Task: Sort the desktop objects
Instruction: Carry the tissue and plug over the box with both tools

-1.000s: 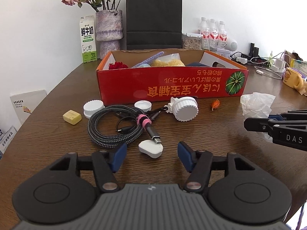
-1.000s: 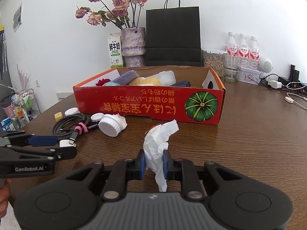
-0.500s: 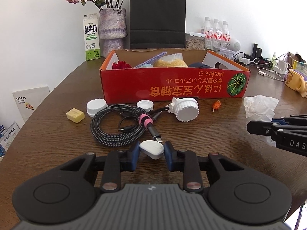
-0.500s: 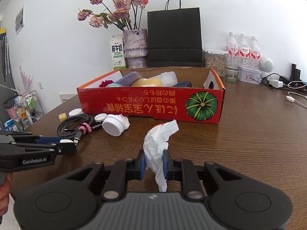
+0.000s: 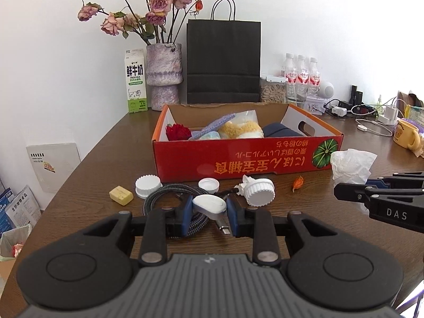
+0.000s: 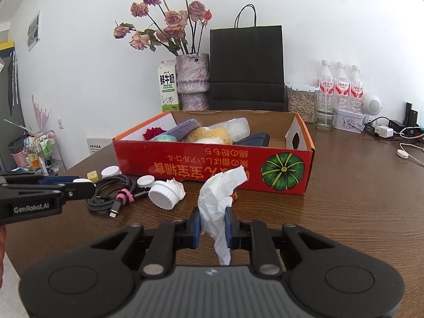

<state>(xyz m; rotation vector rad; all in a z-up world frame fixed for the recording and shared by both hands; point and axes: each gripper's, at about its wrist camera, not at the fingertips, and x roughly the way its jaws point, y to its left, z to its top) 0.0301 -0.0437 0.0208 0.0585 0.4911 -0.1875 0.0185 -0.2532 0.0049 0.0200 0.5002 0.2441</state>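
Note:
My left gripper (image 5: 209, 212) is shut on a small white oval case (image 5: 210, 204), held just above the coiled braided cable (image 5: 169, 206). My right gripper (image 6: 212, 224) is shut on a crumpled white tissue (image 6: 220, 196), which sticks up between its blue pads and hangs below them. The red cardboard box (image 5: 246, 159) stands ahead of both grippers and holds a red flower, a yellow sponge, cloths and a dark item. On the table before it lie a yellow eraser (image 5: 121, 195), white lids (image 5: 148, 183), a large white ribbed cap (image 5: 259, 193) and an orange scrap (image 5: 298, 182).
Behind the box stand a milk carton (image 5: 136, 80), a vase of dried roses (image 5: 164, 74), a black paper bag (image 5: 223, 61), water bottles (image 5: 302, 76) and a jar. Chargers, cables and a yellow mug (image 5: 406, 133) lie at the right. The table's left edge curves away.
My left gripper closed around the white case and lifted it off the table. The right gripper kept still with the tissue in it.

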